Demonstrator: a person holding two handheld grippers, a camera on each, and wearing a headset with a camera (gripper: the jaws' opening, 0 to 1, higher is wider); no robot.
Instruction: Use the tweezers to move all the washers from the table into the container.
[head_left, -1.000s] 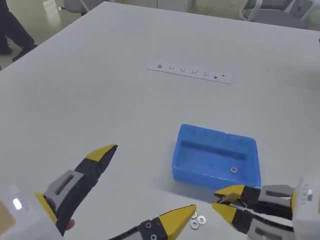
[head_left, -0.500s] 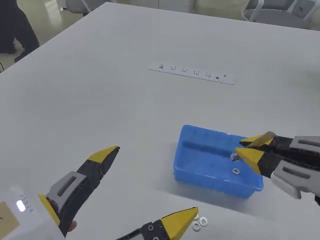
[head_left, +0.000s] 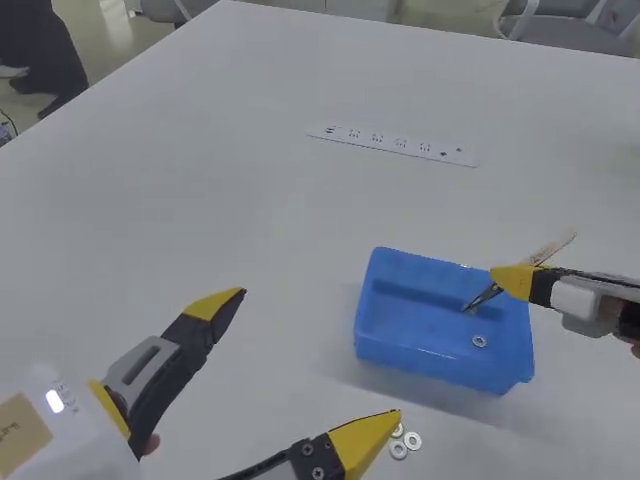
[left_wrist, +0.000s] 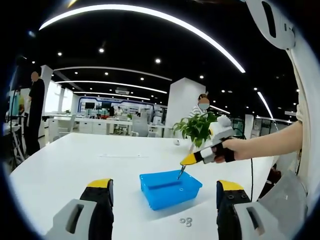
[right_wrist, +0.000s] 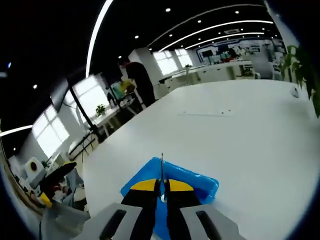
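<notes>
The job is partly done. One washer (head_left: 479, 342) lies inside the blue container (head_left: 405, 335). A few more washers (head_left: 405, 441) wait on the bench (head_left: 250, 180), near the front, just beside one tip of the left claw (head_left: 312, 358). So those are left to move.

The right claw (head_left: 512, 281) is squeezed tight on the tweezers (head_left: 482, 298). The tweezer tips point down into the container, over its right side. I think there may be a washer at the tips, but it is too small to be sure.

The left claw is wide open and holds nothing. It sits at the near left.

One second ago the right claw was down low at the near right, close to the washers on the bench. Now it is farther away and up over the container. The left claw has hardly moved.
</notes>
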